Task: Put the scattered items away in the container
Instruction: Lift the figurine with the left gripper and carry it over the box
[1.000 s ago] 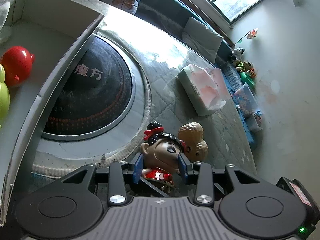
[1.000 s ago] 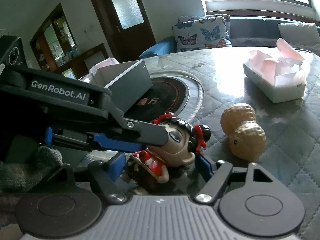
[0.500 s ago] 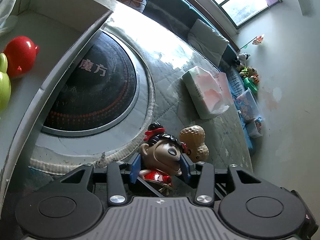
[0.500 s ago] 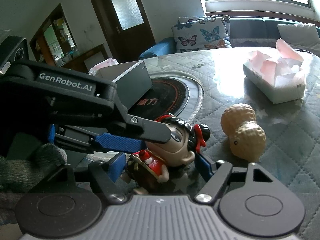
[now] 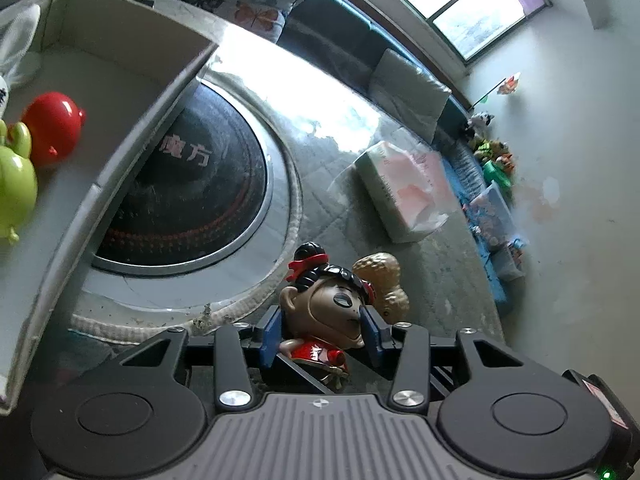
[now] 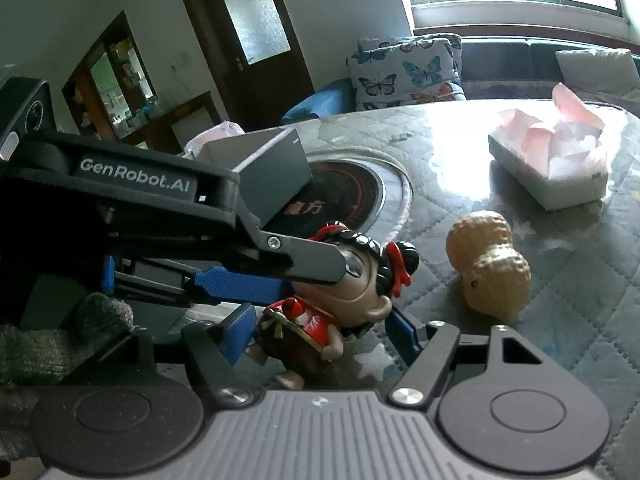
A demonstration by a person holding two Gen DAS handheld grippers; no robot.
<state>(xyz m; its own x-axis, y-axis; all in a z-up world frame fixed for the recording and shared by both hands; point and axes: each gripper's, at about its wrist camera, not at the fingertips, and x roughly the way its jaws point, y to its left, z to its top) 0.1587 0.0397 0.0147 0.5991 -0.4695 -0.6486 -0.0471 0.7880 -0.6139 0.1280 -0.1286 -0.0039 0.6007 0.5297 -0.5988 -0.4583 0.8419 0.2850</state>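
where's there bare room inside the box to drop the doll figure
Free: the box floor from the red ball toy across to the near wall and far corner. Crowded: its left edge, where the red toy, the green toy and something white bunch together. Both claws flank the doll figure; the right claw is closing.

My right gripper (image 6: 320,330) closing around doll figurine (image 6: 344,292) | my left gripper (image 6: 304,276) at its head | peanut toy (image 6: 490,262) beside | tissue box (image 6: 548,160) beyond
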